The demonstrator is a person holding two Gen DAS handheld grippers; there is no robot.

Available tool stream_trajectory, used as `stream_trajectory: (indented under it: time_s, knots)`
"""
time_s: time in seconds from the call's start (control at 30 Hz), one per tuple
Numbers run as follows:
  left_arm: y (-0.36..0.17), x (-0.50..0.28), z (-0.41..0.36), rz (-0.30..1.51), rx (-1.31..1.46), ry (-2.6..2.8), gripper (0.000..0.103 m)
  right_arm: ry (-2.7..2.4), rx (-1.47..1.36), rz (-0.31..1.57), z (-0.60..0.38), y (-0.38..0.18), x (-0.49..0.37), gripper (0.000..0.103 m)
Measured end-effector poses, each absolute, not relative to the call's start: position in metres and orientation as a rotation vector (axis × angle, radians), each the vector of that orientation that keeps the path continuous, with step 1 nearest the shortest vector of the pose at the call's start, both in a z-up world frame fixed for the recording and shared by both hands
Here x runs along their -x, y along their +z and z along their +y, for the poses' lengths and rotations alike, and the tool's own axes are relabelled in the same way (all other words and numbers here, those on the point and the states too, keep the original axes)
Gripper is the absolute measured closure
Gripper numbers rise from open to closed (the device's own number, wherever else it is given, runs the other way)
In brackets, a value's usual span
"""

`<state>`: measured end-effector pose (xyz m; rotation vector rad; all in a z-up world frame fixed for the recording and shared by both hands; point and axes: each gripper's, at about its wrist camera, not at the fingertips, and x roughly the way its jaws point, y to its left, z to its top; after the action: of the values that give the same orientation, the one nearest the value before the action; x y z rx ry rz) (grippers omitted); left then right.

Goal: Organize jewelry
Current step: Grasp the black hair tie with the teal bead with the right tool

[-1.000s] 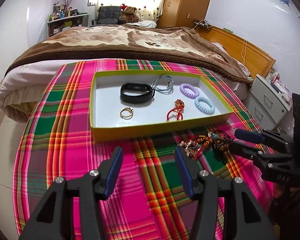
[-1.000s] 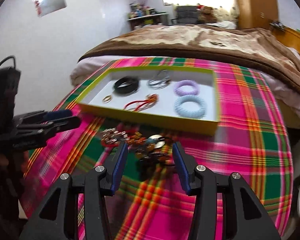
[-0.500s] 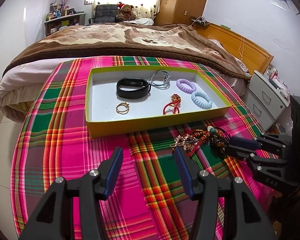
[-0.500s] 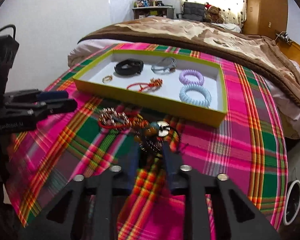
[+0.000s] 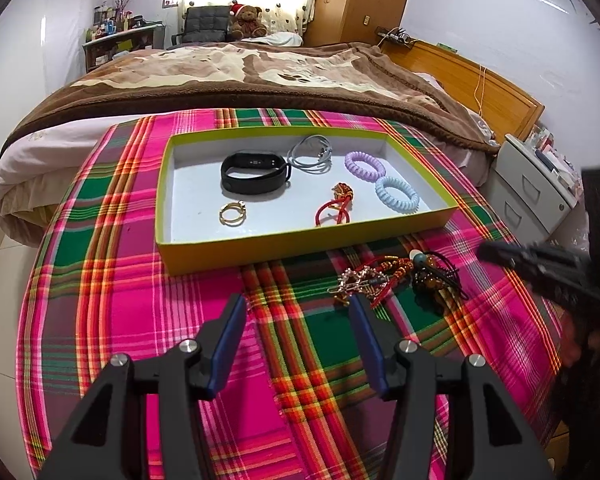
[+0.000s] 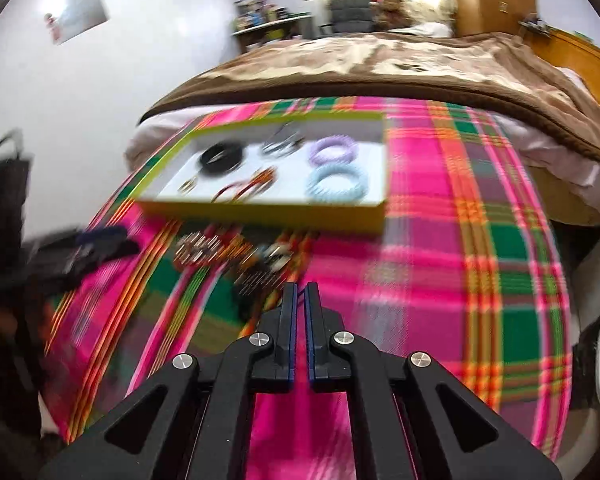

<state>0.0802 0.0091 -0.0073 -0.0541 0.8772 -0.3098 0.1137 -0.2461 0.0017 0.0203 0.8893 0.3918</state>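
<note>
A yellow-rimmed tray (image 5: 300, 246) lies on the plaid cloth. It holds a black band (image 5: 254, 172), a grey cord loop (image 5: 310, 154), a purple coil (image 5: 365, 164), a blue coil (image 5: 397, 199), gold rings (image 5: 232, 214) and a red knotted cord (image 5: 334, 210). A tangled pile of beaded jewelry (image 5: 396, 280) lies in front of the tray. My left gripper (image 5: 296, 304) hangs open just left of the pile, holding nothing. My right gripper (image 6: 300, 290) is shut, its tip (image 5: 486, 249) right of the pile. The right wrist view is blurred and shows nothing plainly between the pads.
The plaid cloth (image 5: 140, 300) covers a round table at the foot of a bed with a brown blanket (image 5: 260, 76). A white nightstand (image 5: 532, 196) stands to the right, below a wooden headboard (image 5: 480, 84).
The right gripper's jaws went from wide open around the pile to shut, and it drew back to the right. The pile stays on the cloth. The left gripper kept still.
</note>
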Motion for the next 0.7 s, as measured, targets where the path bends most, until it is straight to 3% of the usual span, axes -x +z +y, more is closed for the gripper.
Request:
stream_trajectory:
  time_s: [0.57,0.7]
  knots:
    - [-0.008,-0.087,0.009,0.892,0.057,-0.315,0.047,0.505,0.130,1.010,-0.212,-0.025,-0.146,0.093]
    - [-0.008,-0.088,0.009,0.894,0.057,-0.316,0.047,0.520,0.159,1.022,-0.207,-0.027,-0.149,0.077]
